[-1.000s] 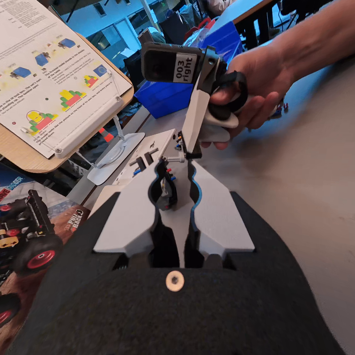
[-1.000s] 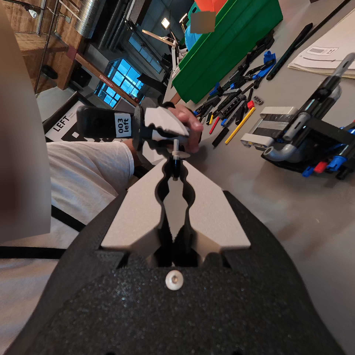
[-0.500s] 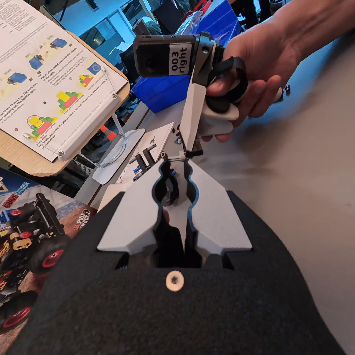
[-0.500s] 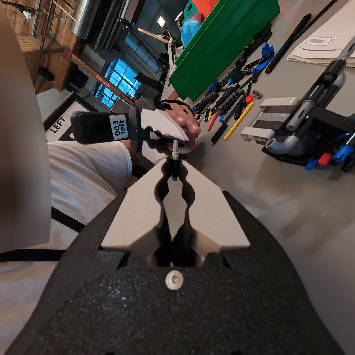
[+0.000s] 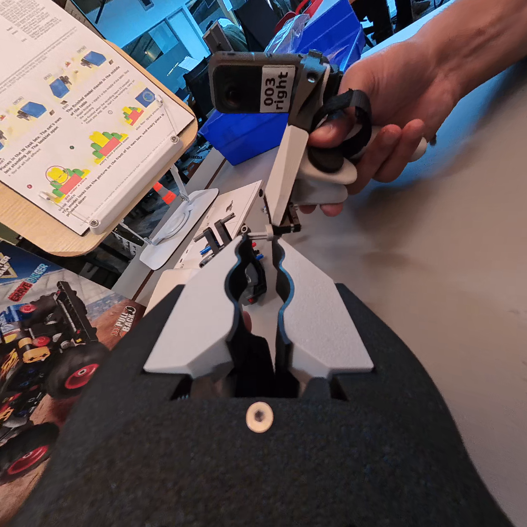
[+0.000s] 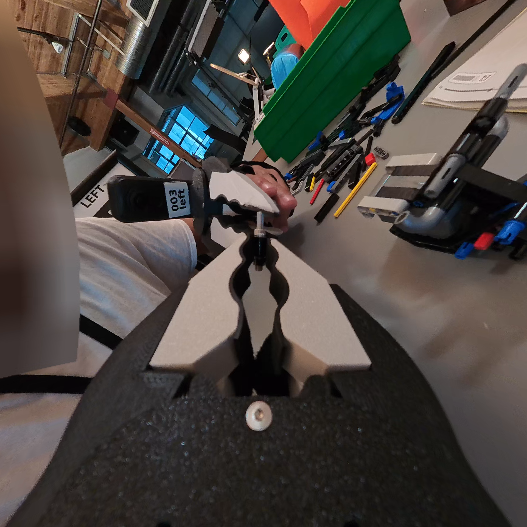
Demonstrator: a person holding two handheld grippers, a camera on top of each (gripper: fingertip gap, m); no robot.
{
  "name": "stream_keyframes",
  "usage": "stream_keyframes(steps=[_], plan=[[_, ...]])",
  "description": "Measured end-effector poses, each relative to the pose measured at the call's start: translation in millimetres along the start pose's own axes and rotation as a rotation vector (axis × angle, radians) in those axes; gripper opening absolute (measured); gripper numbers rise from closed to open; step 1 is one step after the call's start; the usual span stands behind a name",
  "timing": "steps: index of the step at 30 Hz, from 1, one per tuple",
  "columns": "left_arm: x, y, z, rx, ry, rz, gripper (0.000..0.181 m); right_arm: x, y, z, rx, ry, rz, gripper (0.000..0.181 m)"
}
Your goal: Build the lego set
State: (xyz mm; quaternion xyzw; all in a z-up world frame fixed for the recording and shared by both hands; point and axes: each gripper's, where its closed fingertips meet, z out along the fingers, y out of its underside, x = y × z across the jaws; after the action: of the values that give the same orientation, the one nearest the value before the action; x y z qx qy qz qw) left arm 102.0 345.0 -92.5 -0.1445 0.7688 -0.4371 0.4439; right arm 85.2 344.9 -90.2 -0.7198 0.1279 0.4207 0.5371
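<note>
My left gripper (image 5: pixel 259 239) is shut on a short white axle (image 5: pixel 258 234) that spans its fingertips. My right gripper (image 6: pixel 259 242) is shut on a small black connector (image 6: pixel 259 249). The connector meets the end of the white axle (image 6: pixel 259 221), tip to tip with the left gripper (image 6: pixel 265 222). In the left wrist view the right gripper (image 5: pixel 281 225) comes down from above, held by a hand (image 5: pixel 399 99). The part-built black and grey model (image 6: pixel 456 205), with blue and red pins, lies on the table to the right, apart from both grippers.
Several loose beams and pins (image 6: pixel 342 165) lie before a green bin (image 6: pixel 328 85). A paper booklet (image 6: pixel 484 85) lies beyond the model. An instruction sheet on a stand (image 5: pixel 85 114), a blue bin (image 5: pixel 248 134) and the set's box (image 5: pixel 42 342) are to the left. Left and right tips are no more than a few centimetres apart.
Both grippers stay joined at the axle and connector. The pair has shifted slightly, and the right gripper now stands a little closer and higher in the left wrist view.
</note>
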Motion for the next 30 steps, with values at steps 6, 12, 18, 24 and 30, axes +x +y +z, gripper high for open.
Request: stream_keyframes(steps=[6, 12, 18, 24, 30], plan=[[-3, 2, 2, 0.005, 0.023, -0.096, 0.012, 1, -3, -2, -0.005, -0.019, 0.046, 0.006], [-8, 7, 1, 0.013, 0.038, -0.144, 0.013, 4, 2, -7, -0.081, -0.008, -0.027, 0.017], [-2, 8, 2, 0.007, 0.059, -0.120, 0.013, 3, 6, -9, -0.122, -0.008, -0.057, 0.008], [-2, 9, 3, 0.003, 0.058, -0.111, 0.013, 5, 9, -8, -0.139, -0.019, -0.027, 0.007], [-2, 9, 2, -0.001, 0.059, -0.104, 0.012, 4, 12, -6, -0.153, -0.004, -0.049, 0.007]])
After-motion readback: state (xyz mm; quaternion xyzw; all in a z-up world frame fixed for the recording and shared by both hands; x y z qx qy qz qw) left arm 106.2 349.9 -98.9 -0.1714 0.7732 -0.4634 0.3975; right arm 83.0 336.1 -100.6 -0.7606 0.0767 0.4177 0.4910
